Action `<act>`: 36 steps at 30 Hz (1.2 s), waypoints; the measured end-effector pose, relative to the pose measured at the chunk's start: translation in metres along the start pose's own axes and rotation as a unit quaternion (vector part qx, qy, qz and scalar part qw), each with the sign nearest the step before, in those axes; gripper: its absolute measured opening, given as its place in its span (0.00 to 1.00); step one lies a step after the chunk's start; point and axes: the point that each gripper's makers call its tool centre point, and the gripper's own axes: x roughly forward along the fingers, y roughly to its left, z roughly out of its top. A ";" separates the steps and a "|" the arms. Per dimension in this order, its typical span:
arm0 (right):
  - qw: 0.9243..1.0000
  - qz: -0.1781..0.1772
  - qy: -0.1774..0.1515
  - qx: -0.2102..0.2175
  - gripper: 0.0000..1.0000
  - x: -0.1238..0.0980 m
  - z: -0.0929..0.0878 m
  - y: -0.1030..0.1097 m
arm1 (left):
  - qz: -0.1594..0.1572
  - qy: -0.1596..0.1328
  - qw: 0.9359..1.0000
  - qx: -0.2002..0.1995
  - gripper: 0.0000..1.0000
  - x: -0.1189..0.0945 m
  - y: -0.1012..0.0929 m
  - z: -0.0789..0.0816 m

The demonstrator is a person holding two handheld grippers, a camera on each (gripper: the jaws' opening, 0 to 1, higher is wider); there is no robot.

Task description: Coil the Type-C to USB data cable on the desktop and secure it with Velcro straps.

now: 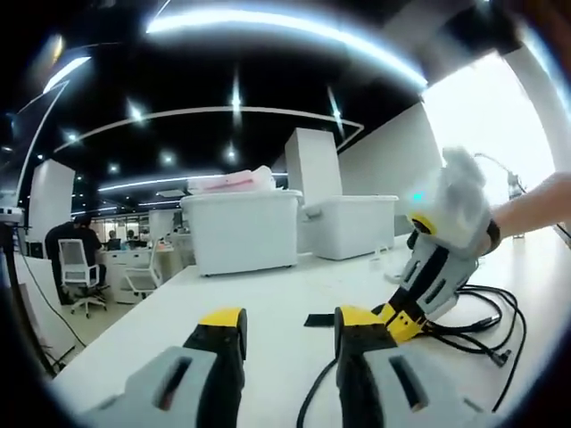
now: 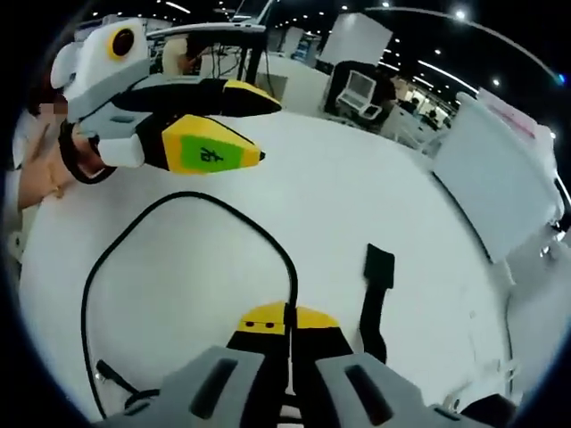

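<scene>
Right hand-held gripper (image 2: 287,319) pinching black cable (image 2: 178,207); Velcro strap (image 2: 376,290) beside

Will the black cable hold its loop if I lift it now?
Probably not. The cable lies in loose, springy curves, so it is likely floppy and would uncoil. The right tongs pinch only one point; the rest would probably sag. It looks thin, likely light.

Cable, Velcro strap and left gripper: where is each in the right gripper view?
cable (image 2: 223,207): right gripper view, top of its black loop.
Velcro strap (image 2: 378,267): right gripper view, its wide upper end.
left gripper (image 2: 260,129): right gripper view, between its fingers' tips.
</scene>
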 end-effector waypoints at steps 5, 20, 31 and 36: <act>1.000 -0.008 0.010 -0.007 0.00 0.000 -0.001 -0.004 | 0.001 -0.002 1.000 -0.004 0.41 0.000 0.001 0.001; 0.997 -0.063 -0.036 -0.030 0.00 -0.041 0.011 -0.012 | -0.048 0.038 0.997 -0.038 0.41 0.002 -0.015 -0.015; 0.988 -0.118 -0.087 -0.041 0.00 -0.062 0.018 -0.018 | -0.110 0.058 0.992 -0.026 0.06 0.003 -0.038 -0.020; 0.972 -0.138 -0.187 0.045 0.04 -0.090 0.022 -0.017 | -0.128 0.015 0.991 -0.039 0.04 -0.004 -0.041 0.008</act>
